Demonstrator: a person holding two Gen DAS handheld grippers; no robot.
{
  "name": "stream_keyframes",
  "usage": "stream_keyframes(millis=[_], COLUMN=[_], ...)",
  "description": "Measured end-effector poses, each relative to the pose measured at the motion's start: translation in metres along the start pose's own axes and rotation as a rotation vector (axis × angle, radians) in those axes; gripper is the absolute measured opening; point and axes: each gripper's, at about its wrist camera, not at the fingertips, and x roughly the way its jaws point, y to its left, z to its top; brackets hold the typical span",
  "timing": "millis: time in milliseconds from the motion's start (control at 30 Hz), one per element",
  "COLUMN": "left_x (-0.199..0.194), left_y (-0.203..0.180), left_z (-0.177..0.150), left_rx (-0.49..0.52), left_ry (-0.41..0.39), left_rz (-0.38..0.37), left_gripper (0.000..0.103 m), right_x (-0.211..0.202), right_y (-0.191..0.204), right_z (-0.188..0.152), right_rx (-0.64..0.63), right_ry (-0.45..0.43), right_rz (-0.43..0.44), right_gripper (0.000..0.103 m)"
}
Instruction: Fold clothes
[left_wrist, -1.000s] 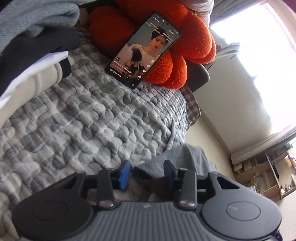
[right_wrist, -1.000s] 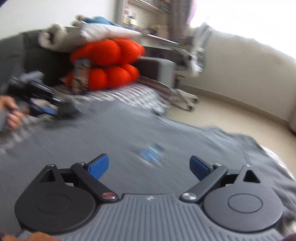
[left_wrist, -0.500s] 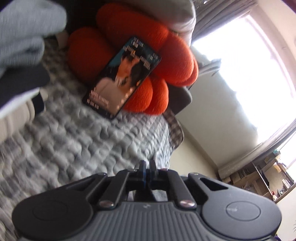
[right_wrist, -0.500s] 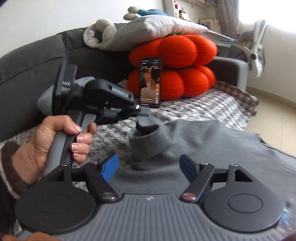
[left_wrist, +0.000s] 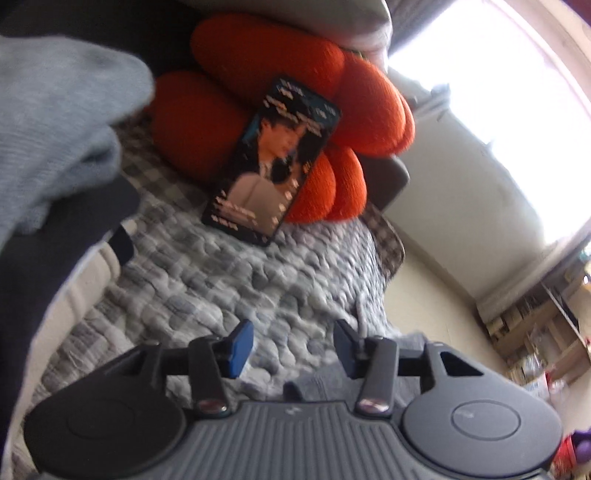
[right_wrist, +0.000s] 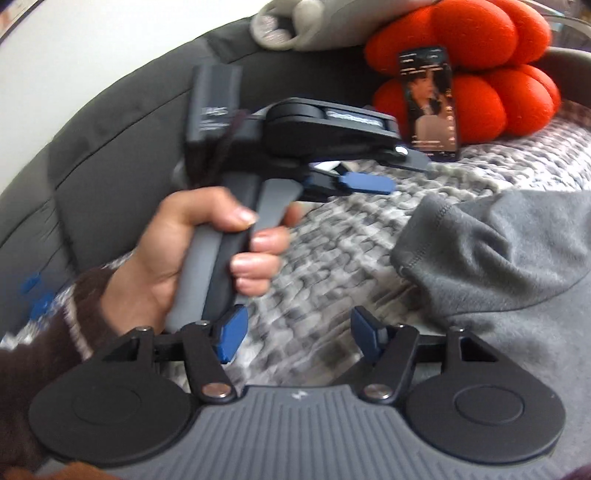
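Note:
A grey sweatshirt (right_wrist: 509, 266) lies on the quilted cover (right_wrist: 332, 266), its sleeve cuff bunched at the right of the right wrist view. My left gripper (left_wrist: 293, 349) hangs over the quilt with its jaws opening and nothing between them. Only a scrap of the grey sweatshirt (left_wrist: 308, 387) shows beneath it. In the right wrist view a hand (right_wrist: 192, 254) holds that left gripper, and its blue fingers (right_wrist: 365, 183) stand clear of the cuff. My right gripper (right_wrist: 295, 338) sits low over the quilt, left of the sleeve. Its jaws are closing on nothing.
An orange pumpkin cushion (left_wrist: 280, 92) stands at the back with a lit phone (left_wrist: 273, 166) leaning on it. A pile of clothes (left_wrist: 55, 147) fills the left of the left wrist view. The dark sofa back (right_wrist: 110, 129) runs behind; bare floor (left_wrist: 443, 314) lies off the quilt's right edge.
Half a second ago my left gripper was shut on the sleeve cuff and held it up; it has let go and opened. My right gripper swung left toward the left hand and narrowed.

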Motion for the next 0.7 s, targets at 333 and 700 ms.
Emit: stream_keyframes(millis=[333,700], left_x=[0.013,0.011], left_y=[-0.019,-0.016], left_z=[-0.023,-0.019], left_rx=[0.112,0.092], left_ry=[0.064,-0.066], left_rz=[0.018,0.072], left_gripper=[0.005,0.004], right_x=[-0.004,0.008], right_y=[0.007,-0.007], right_z=[0.004,0.004], right_rx=[-0.117,-0.094], right_ry=[-0.150,-0.086], right_rz=[-0.289,-0.207], right_gripper=[0.059,0.000])
